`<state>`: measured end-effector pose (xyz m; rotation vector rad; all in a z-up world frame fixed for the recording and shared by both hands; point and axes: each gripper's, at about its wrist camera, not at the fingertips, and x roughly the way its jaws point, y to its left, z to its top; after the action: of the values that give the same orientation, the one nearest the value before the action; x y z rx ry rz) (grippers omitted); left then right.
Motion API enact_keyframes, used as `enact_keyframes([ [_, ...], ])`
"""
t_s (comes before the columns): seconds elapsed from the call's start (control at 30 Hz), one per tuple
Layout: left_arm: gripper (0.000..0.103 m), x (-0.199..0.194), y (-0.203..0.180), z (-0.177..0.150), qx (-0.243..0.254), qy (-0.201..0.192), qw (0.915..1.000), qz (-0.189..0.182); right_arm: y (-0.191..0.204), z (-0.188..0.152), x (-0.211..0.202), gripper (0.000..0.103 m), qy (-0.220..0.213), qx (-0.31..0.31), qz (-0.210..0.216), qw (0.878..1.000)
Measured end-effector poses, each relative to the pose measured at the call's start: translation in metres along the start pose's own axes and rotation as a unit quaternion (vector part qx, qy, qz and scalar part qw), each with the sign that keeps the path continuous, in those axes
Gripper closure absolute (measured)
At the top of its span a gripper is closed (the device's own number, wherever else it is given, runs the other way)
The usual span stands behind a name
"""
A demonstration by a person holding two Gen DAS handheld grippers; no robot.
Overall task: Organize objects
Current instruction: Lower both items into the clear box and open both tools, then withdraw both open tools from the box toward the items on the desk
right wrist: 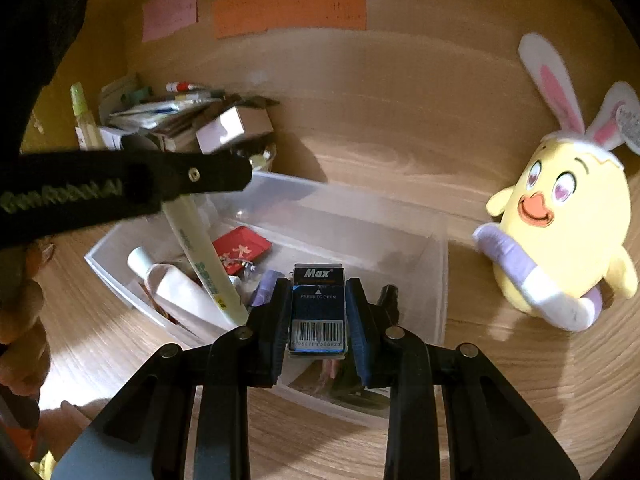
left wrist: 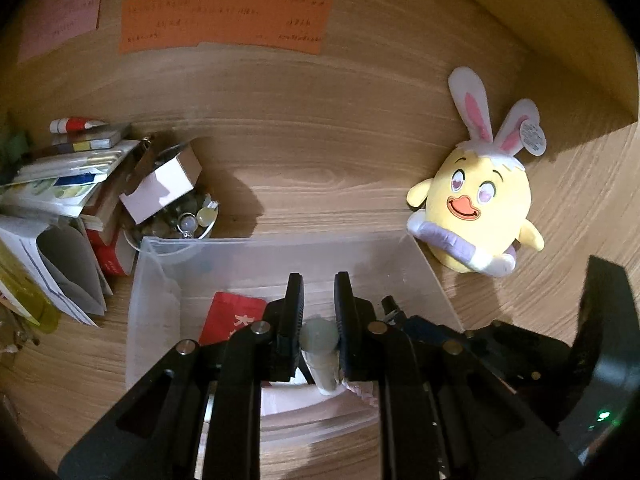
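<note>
Left tool [left wrist: 319, 312] grips pen [left wrist: 320, 344]; right tool [right wrist: 318, 312] grips box [right wrist: 318, 308].

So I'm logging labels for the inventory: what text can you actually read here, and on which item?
"Max": small blue box held in the right hand-held gripper.
"PRESS TO OPEN": same box.
Barcode digits: too small to read.
Red packet in the clear bin: white characters, blurred.
Pale green pen print: unreadable.
Wall notes: handwriting too blurred.
</note>
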<state>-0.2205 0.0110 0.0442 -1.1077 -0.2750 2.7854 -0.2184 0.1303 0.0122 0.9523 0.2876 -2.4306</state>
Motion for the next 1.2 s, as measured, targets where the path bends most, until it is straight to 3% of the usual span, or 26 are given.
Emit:
enact_keyframes([
  [0.17, 0.086, 0.003, 0.0, -0.002, 0.012, 0.004, 0.9993, 0.036, 0.0, -0.002, 0.008, 0.078, 0.011, -0.003, -0.002, 1.0],
  [0.4, 0.082, 0.007, 0.013, -0.009, 0.008, 0.02, 0.9981, 0.058, 0.0, -0.002, 0.011, 0.078, 0.018, -0.001, -0.008, 1.0],
  [0.7, 0.062, -0.007, 0.017, -0.02, 0.014, 0.015, 0.9972, 0.072, 0.001, -0.001, 0.006, 0.074, 0.02, -0.005, -0.015, 1.0],
  [0.87, 0.048, -0.021, 0.016, -0.025, 0.021, 0.005, 0.9965, 0.08, 0.006, -0.003, -0.009, 0.059, 0.006, -0.012, -0.022, 1.0],
  [1.0, 0.042, -0.036, 0.016, -0.032, 0.03, -0.004, 0.9959, 0.085, 0.012, -0.005, -0.023, 0.047, -0.008, -0.019, -0.025, 0.999],
  [1.2, 0.019, -0.061, 0.019, -0.047, 0.034, -0.022, 0.9936, 0.106, 0.022, -0.01, -0.042, 0.034, -0.014, -0.025, -0.019, 0.999],
])
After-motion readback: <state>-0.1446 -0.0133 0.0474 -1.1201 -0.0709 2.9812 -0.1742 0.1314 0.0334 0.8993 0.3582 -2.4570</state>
